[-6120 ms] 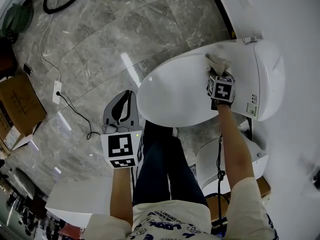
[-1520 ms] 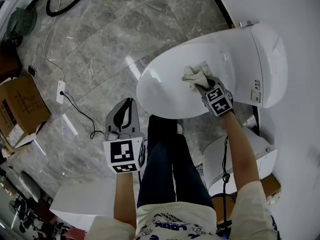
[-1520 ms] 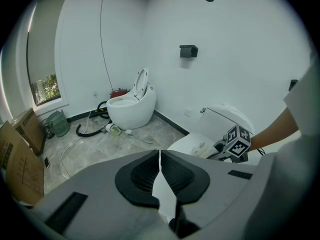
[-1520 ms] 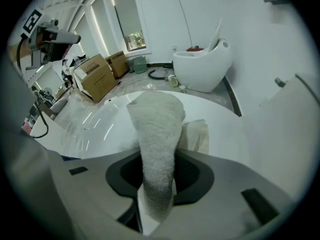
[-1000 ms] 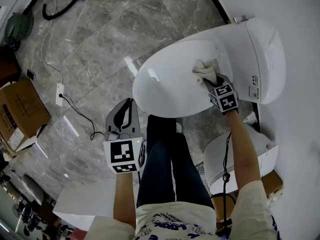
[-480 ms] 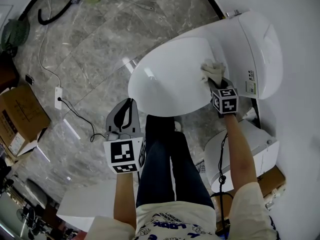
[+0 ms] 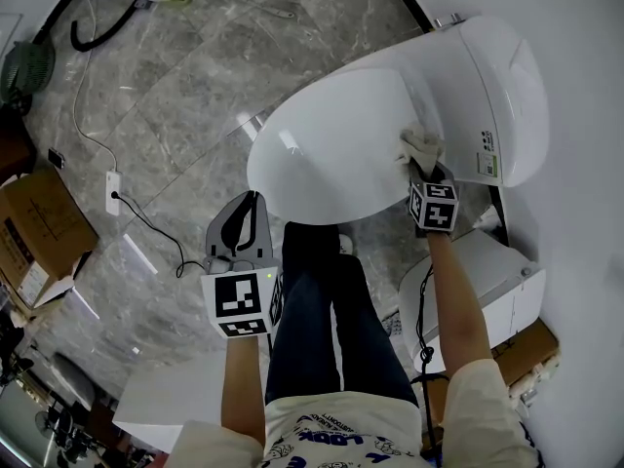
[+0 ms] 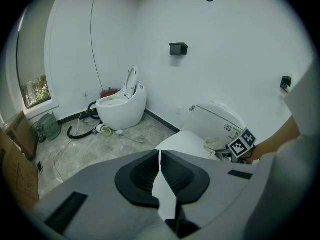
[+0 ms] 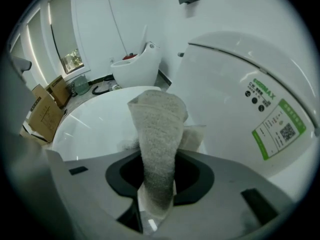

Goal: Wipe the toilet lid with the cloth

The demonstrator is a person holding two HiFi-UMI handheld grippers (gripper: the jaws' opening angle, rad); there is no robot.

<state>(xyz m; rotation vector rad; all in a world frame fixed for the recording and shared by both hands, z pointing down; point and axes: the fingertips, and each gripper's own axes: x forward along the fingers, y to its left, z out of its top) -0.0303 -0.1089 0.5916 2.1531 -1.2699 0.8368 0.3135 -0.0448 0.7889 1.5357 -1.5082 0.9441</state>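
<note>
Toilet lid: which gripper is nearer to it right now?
Right. The right gripper holds the cloth against the toilet lid at its rear end; the left gripper, shut and empty, hangs clear of the lid's near edge.

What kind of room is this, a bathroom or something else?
Probably a toilet showroom or testing room rather than a normal bathroom: a closed toilet by the wall, a second toilet with its lid up, and a cardboard box.

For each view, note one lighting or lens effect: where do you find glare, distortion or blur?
Head view: bright streaks of glare on the glossy toilet lid and the marble floor. Left gripper view: fisheye bending, dark corners, and the window is washed out. Right gripper view: the same dark rim, and the cloth looks softer nearest the lens.
</note>
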